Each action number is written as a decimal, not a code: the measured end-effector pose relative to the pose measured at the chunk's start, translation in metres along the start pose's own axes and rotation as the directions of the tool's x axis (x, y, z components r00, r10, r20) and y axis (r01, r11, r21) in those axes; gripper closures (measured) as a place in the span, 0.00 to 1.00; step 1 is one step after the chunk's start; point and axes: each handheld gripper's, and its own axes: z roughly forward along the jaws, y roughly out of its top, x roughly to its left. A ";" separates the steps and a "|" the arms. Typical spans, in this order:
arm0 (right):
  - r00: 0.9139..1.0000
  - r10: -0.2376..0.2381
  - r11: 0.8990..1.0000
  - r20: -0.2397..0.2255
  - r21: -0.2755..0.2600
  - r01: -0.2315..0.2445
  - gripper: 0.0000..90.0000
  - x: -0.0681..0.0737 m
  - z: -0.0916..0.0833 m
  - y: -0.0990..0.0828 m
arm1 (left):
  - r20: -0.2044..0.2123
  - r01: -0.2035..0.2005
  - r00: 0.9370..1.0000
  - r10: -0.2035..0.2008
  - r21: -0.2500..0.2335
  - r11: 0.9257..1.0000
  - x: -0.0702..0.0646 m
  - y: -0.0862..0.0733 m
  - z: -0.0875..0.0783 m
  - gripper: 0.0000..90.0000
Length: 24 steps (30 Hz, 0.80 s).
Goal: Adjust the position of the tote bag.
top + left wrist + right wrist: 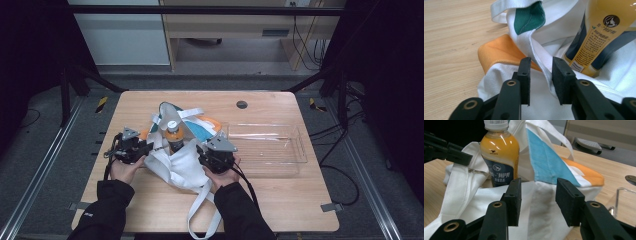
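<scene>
Straddling the near rim of the tote bag (pixel 506 75), left gripper (pixel 541 67) parted, hem between the pads yet unpinched. Right gripper (pixel 537 192) parted too, facing the bag's right wall, grasping nothing. Beyond both, 1 bottle (pixel 174 136) upright inside the bag, long axis vertical, near the tabletop (pixel 280 200) centre; farther right, a clear tray (pixel 295 150).

A lab-like recording bay: wooden table (pixel 150 200) on grey floor, black frame rails (pixel 210 10) (trailing cables (pixel 305 45)).
</scene>
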 end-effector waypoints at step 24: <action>0.982 0.036 0.995 0.187 0.082 -0.052 0.97 -0.015 0.012 -0.003 | 0.021 -0.038 0.999 0.036 0.089 0.995 0.006 -0.007 0.009 0.97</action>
